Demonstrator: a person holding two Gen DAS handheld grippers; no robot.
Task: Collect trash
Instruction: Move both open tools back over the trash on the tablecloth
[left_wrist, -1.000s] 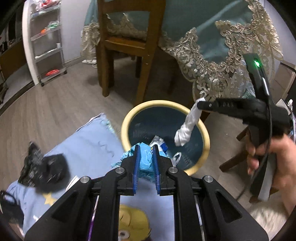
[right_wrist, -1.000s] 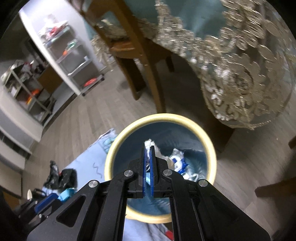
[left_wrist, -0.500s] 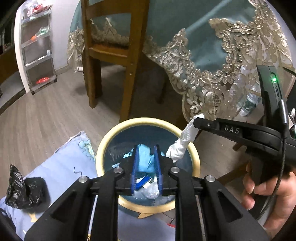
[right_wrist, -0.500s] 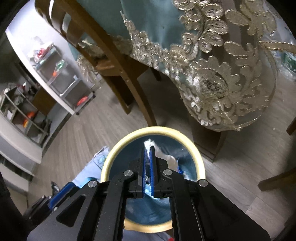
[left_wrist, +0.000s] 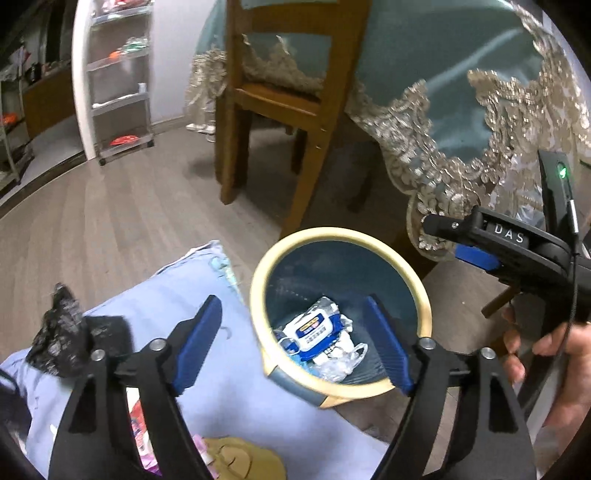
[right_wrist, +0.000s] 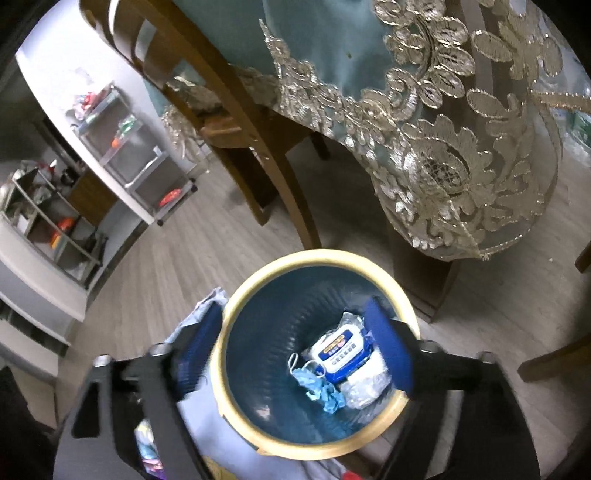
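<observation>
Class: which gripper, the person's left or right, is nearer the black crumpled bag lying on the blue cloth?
Left. The left gripper hangs open over the bin's near rim, the black bag just beyond its left finger. The right gripper, open over the bin, is farther off.

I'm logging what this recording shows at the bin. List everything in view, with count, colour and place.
Round waste bin: one, dark blue with a cream rim, on the floor by the table.
Wipes packet: one, white and blue, inside the bin.
Crumpled blue tissue: one, inside the bin beside the packet.
Clear plastic wrap: crumpled, inside the bin.
Printed cloth: one, pale blue, on the floor left of the bin.
Black plastic bag: one, crumpled, on the cloth.
Wooden chair: one, brown, at the table.
Lace-edged tablecloth: teal with gold lace, hanging over the table.
Shelf cart: one, white, by the wall.
Left gripper: black, blue pads, just opened, empty.
Right gripper: same, just opened, empty.
Hand: one, gripping the right gripper's handle.
</observation>
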